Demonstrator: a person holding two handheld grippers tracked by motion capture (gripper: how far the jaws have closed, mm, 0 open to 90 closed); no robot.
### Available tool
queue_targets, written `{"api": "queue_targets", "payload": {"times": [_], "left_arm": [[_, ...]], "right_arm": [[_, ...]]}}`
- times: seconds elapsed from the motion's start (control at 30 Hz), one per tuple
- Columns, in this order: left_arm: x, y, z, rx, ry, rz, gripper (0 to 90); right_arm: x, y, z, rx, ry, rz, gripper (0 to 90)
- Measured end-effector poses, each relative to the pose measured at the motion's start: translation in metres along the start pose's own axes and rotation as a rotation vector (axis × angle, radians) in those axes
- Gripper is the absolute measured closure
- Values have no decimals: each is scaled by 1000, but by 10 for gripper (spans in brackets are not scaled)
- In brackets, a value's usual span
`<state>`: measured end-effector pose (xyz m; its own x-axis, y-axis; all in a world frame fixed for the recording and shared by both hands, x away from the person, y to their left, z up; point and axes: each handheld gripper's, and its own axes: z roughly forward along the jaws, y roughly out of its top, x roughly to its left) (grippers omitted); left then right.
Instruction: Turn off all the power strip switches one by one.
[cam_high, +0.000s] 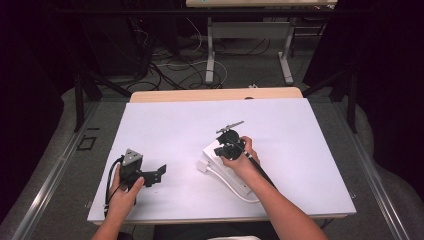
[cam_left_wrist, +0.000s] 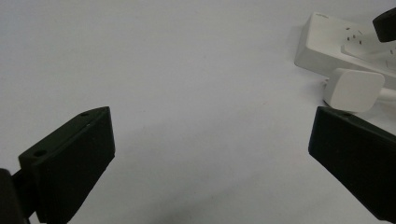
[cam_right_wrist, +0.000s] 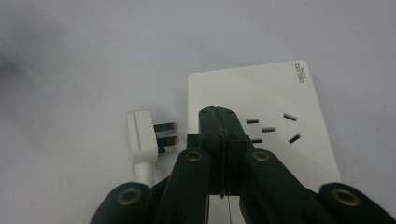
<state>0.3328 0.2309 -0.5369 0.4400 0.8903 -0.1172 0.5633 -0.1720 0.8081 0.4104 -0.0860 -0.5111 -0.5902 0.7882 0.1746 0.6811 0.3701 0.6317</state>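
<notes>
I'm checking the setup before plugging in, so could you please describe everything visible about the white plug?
The white plug looks like smooth plastic, a flat block with dark metal prongs pointing toward the white power strip, unplugged. It lies on the white table beside the strip's edge, its white cable trailing away. The right tool, shut, sits over the strip beside it without holding it.

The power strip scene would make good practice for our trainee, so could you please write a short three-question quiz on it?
1. True or false: the right gripper is shut, with its tips over the power strip.
2. Where does the white plug lie in the right gripper view?
A. pushed into a socket
B. on the table beside the strip
C. between the left gripper's jaws
3. In the left gripper view, how do the left gripper's jaws stand?

Key:
1. True.
2. B; its prongs point toward the strip.
3. Wide open, nothing between them.
</notes>
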Motion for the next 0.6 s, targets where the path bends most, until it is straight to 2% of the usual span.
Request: {"api": "queue_targets", "payload": {"times": [0.07, 0.1, 0.17, 0.2, 0.3, 0.37, 0.4, 0.43, 0.47, 0.5, 0.6], "left_arm": [[0, 0, 0, 0, 1, 0, 5], [0, 0, 0, -1, 1, 0, 5], [0, 0, 0, 2, 1, 1, 5], [0, 0, 0, 2, 1, 1, 6], [0, 0, 0, 2, 1, 1, 5], [1, 0, 0, 1, 1, 1, 5], [1, 0, 0, 1, 1, 1, 6], [1, 0, 0, 1, 1, 1, 5], [1, 0, 0, 1, 0, 1, 5], [1, 0, 0, 1, 0, 1, 5], [1, 0, 0, -2, 0, 0, 5]], "right_arm": [[0, 1, 2, -11, 7, 7, 900], [1, 2, 2, 2, 1, 4, 900], [0, 2, 5, -21, 4, -7, 900], [1, 3, 4, 0, 1, -1, 900], [1, 5, 8, -8, 5, 9, 900], [0, 5, 10, -14, 5, -2, 900], [1, 6, 10, 15, 0, 9, 900], [0, 6, 12, -5, 7, 3, 900], [0, 8, 9, 72, -1, -11, 900], [1, 6, 14, 12, -2, 5, 900], [0, 6, 18, -4, 5, 2, 900]]}}
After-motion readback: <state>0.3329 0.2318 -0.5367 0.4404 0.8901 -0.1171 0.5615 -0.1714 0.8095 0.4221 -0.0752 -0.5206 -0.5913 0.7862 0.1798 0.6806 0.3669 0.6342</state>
